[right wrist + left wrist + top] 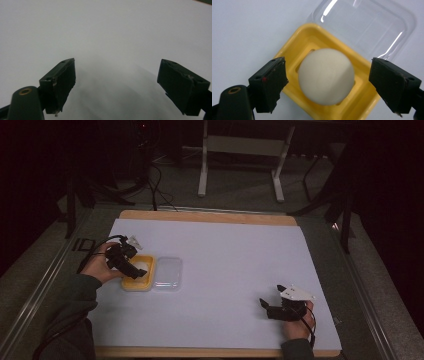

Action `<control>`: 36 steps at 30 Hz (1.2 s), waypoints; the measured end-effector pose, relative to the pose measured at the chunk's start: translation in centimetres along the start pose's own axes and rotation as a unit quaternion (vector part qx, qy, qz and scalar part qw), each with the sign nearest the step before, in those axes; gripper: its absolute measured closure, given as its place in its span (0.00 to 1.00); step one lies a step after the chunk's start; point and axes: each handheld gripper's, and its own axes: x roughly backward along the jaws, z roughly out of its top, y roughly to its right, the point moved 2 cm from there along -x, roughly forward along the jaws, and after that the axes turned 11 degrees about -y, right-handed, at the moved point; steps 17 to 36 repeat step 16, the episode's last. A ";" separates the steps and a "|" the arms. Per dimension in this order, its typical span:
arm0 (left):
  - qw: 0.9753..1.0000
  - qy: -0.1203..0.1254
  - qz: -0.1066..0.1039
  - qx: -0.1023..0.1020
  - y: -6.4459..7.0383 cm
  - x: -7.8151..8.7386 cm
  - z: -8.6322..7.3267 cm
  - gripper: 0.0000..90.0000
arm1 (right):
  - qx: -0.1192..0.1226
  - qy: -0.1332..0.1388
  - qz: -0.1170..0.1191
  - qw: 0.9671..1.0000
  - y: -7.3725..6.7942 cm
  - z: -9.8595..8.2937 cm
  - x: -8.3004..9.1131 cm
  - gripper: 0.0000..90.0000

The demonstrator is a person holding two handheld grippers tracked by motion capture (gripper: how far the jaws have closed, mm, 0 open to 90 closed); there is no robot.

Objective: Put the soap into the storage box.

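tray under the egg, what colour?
Yellow tray; clearest in the left gripper view.

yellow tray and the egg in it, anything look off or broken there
Nothing stands out. The egg looks whole and sits in the yellow tray; its clear lid lies open alongside. The left gripper is open around the egg.

One white egg (pixel 326 76), one yellow tray (pixel 362 100), one clear lid (pixel 372 27), two grippers (pixel 131 266) (pixel 272 305) and one white table (pixel 235 255) are counted.
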 end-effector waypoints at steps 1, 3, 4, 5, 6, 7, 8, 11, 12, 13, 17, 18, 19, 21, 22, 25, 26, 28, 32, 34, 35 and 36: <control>1.000 0.005 -0.001 -0.003 0.2 0.4 0.2 0.17 | 0.000 0.000 0.000 1.000 0.0 0.0 0.0 0.17; 1.000 0.006 0.001 -0.008 0.5 0.6 0.4 0.18 | 0.000 0.000 0.000 1.000 0.0 0.0 0.0 0.17; 1.000 0.007 0.002 -0.011 0.7 0.6 0.5 0.18 | 0.000 0.000 0.000 1.000 0.0 0.0 0.0 0.17; 1.000 0.008 0.000 -0.013 0.8 0.7 0.6 0.19 | -0.001 0.000 0.000 1.000 0.0 0.0 0.0 0.17; 1.000 0.013 -0.001 -0.018 1.0 0.8 0.7 0.21 | 0.000 0.000 0.000 1.000 0.0 0.0 0.0 0.17; 1.000 0.017 -0.001 -0.021 1.2 0.9 0.8 0.24 | -0.001 0.000 0.000 1.000 0.0 0.0 0.0 0.17; 1.000 0.017 -0.001 -0.021 1.2 0.9 0.8 0.24 | -0.001 0.000 0.000 1.000 0.0 0.0 0.0 0.17; 0.999 0.033 -0.009 -0.031 2.1 1.3 1.4 0.26 | -0.001 0.000 0.001 1.000 0.0 0.0 0.0 0.17; 0.999 0.033 -0.009 -0.031 2.1 1.3 1.4 0.26 | -0.001 0.000 0.001 1.000 0.0 0.0 0.0 0.17; 0.999 0.031 -0.006 -0.037 2.6 1.2 1.6 0.26 | -0.001 0.001 0.001 1.000 0.0 0.0 0.0 0.17; 0.998 0.035 -0.003 -0.043 3.5 1.0 1.7 0.26 | -0.002 0.001 0.001 1.000 0.0 0.0 0.0 0.17; 0.998 0.035 -0.003 -0.043 3.5 1.0 1.7 0.26 | -0.002 0.001 0.001 1.000 0.0 0.0 0.0 0.17; 0.998 0.035 -0.003 -0.043 3.5 1.0 1.7 0.26 | -0.002 0.001 0.001 1.000 0.0 0.0 0.0 0.17; 0.998 0.035 -0.003 -0.043 3.5 1.0 1.7 0.26 | -0.002 0.001 0.001 1.000 0.0 0.0 0.0 0.17; 0.998 0.035 -0.003 -0.043 3.5 1.0 1.7 0.26 | -0.002 0.001 0.001 1.000 0.0 0.0 0.0 0.17; 0.998 0.035 -0.003 -0.043 3.5 1.0 1.7 0.26 | -0.002 0.001 0.001 1.000 0.0 0.0 0.0 0.17; 0.998 0.035 -0.003 -0.043 3.5 1.0 1.7 0.26 | -0.002 0.001 0.001 1.000 0.0 0.0 0.0 0.17; 0.998 0.035 -0.003 -0.043 3.5 1.0 1.7 0.26 | -0.002 0.001 0.001 1.000 0.0 0.0 0.0 0.17; 0.998 0.035 -0.003 -0.043 3.5 1.0 1.7 0.26 | -0.002 0.001 0.001 1.000 0.0 0.0 0.0 0.17; 0.998 0.035 -0.003 -0.043 3.5 1.0 1.7 0.26 | -0.002 0.001 0.001 1.000 0.0 0.0 0.0 0.17; 0.998 0.035 -0.003 -0.043 3.5 1.0 1.7 0.26 | -0.002 0.001 0.001 1.000 0.0 0.0 0.0 0.17; 0.998 0.035 -0.003 -0.043 3.5 1.0 1.7 0.26 | -0.002 0.001 0.001 1.000 0.0 0.0 0.0 0.17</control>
